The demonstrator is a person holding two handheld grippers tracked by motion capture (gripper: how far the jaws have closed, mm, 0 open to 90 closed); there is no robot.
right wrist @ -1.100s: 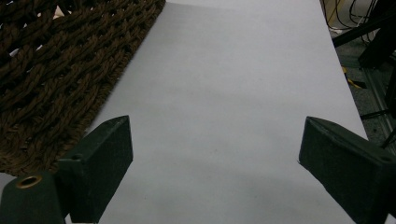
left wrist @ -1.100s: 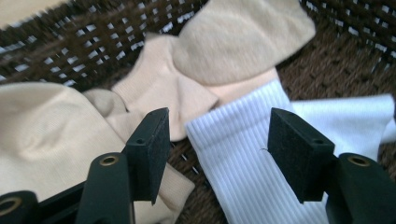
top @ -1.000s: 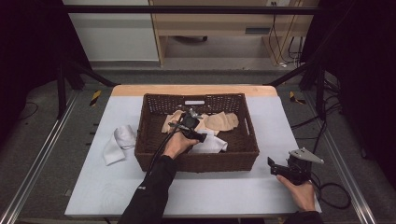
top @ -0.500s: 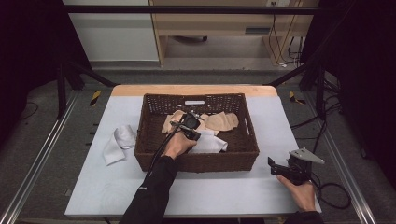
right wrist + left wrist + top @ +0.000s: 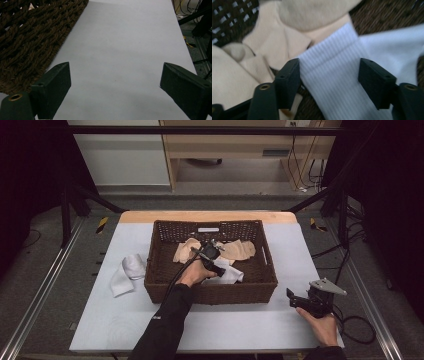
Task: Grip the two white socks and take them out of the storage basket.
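1. The left claw (image 5: pixel 329 75) is down inside the brown basket (image 5: pixel 160 285), over a white sock (image 5: pixel 342 82).
2. Its jaws have just been opening. They stand apart now, with the sock between them, and the pads do not squeeze it.
3. The white sock lies on the basket floor, touching the tan socks (image 5: pixel 274 45) beside it.
4. Another white sock (image 5: pixel 127 272) lies on the tabletop (image 5: pixel 240 325), left of the basket.
5. The right claw (image 5: pixel 115 82) rests over the bare tabletop beside the basket, jaws wide apart, holding nothing.

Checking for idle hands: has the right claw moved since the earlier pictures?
No. The right claw sits at the same spot right of the wicker basket.
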